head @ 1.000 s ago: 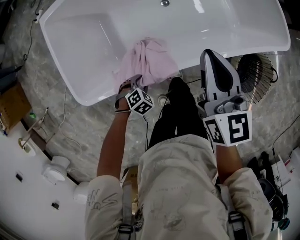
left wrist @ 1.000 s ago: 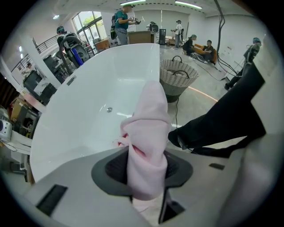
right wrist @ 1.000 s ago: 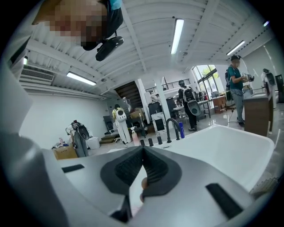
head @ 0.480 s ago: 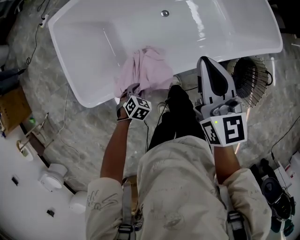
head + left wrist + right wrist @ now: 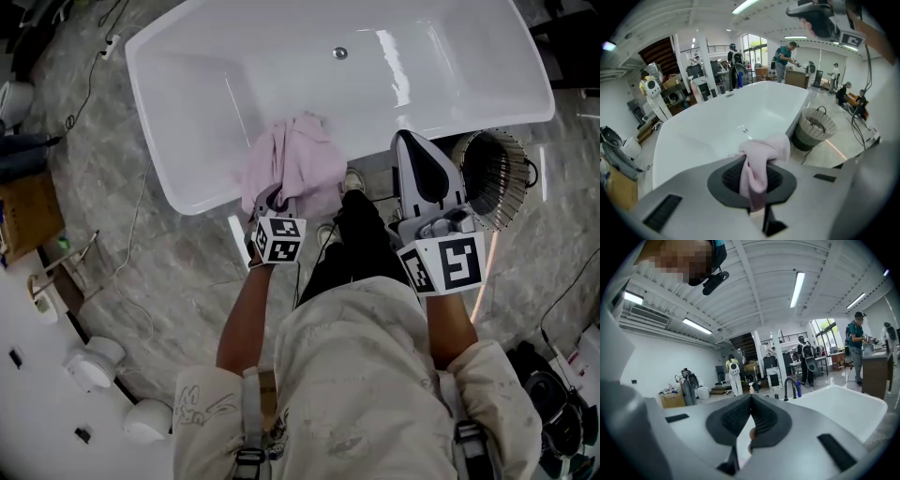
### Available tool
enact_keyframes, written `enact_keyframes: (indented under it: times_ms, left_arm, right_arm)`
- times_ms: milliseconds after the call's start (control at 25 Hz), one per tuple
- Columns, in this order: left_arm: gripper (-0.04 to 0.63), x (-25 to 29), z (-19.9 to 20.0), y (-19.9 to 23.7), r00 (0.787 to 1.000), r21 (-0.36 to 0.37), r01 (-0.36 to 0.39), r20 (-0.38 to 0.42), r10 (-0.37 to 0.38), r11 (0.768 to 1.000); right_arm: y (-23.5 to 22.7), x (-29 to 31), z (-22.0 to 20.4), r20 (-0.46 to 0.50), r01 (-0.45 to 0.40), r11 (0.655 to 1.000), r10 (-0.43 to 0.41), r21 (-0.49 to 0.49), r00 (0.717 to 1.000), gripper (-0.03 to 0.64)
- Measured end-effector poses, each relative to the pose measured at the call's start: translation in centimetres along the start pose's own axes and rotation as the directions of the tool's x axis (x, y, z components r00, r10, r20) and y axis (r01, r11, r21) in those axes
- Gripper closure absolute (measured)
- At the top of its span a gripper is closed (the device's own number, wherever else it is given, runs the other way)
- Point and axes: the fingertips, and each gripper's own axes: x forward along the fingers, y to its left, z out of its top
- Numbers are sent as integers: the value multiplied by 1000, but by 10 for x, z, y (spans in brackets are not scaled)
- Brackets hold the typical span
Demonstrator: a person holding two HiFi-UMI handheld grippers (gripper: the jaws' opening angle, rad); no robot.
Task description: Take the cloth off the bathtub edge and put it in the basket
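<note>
— How do you get it off cleanly?

— The tub [image 5: 281, 75] is big and slick, so I'd lift the cloth [image 5: 298, 159] straight up until its tail hangs free of the rim. Then I'd swing it right, across to the basket [image 5: 495, 176] on the floor beside the tub. My left gripper [image 5: 273, 200] has just been closing and now pinches a bunched fold of the cloth. The rest of it lies over the near rim, and I can't tell whether it touches there. That's a small bite on soft fabric, so I'd go slowly, with no jerks. My right gripper [image 5: 412, 150] is pressed together on nothing. It hangs between cloth and basket, so I'd draw it aside first.

— And what's in the containers?

— The tub is bare, with only the drain [image 5: 339, 53] showing. The basket stands upright with an open top, and I see nothing in it, though its bottom is dim.
</note>
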Motion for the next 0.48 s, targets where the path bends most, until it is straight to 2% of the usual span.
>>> enact_keyframes:
  times_ms: [280, 480]
  left_arm:
    - [571, -55, 18, 13, 989, -131, -51, 134, 69, 990]
    - [570, -103, 38, 22, 960, -212, -83, 244, 135, 974]
  right_arm:
    - [39, -32, 16, 32, -23, 999, 24, -43, 999, 629]
    - [61, -52, 25, 56, -29, 997, 33, -66, 998, 629]
